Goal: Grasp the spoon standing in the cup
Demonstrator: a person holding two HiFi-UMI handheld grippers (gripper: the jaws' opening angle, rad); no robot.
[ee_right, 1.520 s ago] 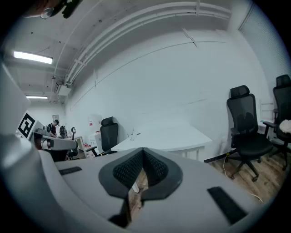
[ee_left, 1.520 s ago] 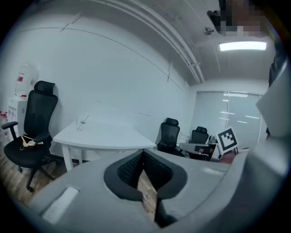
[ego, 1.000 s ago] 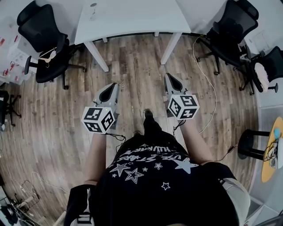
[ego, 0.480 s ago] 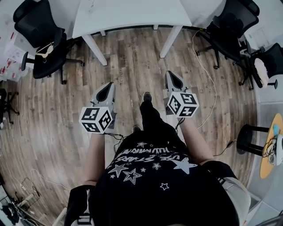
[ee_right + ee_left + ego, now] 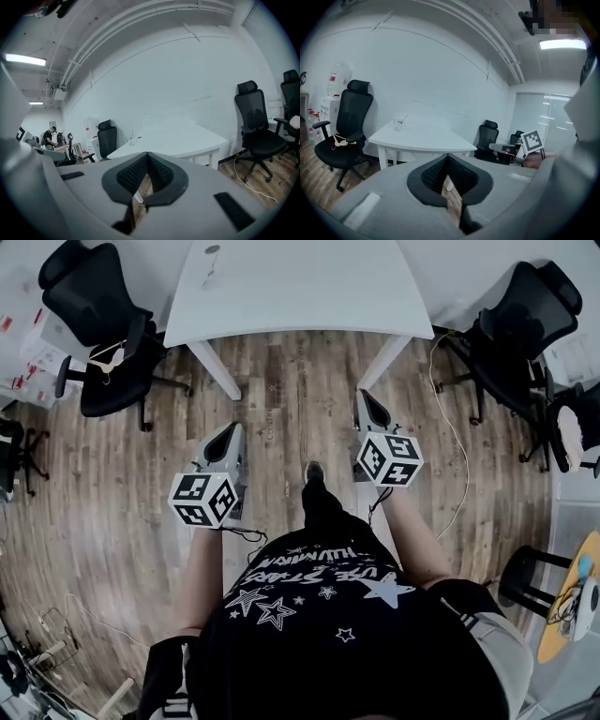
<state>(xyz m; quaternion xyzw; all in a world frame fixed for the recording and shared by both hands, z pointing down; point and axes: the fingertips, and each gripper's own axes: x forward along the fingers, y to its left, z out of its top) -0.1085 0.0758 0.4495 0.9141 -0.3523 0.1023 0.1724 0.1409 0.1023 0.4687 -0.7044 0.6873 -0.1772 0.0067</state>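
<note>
Approach | cup [image 5: 398,123] with spoon [image 5: 404,118] on table [image 5: 309,292], 11 o'clock, well apart | your left gripper [image 5: 230,432] and right gripper [image 5: 366,401] pressed together, empty: carried only, no reach begun.

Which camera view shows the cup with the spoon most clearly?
The left gripper view: the cup stands side-on on the table, spoon leaning out. Head view: small, from above; right gripper view: tiny, faint.

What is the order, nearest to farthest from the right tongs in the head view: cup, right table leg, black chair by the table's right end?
1. The right table leg, just ahead of the right tongs.
2. The black chair, off to the right.
3. The cup, far ahead and left.
</note>
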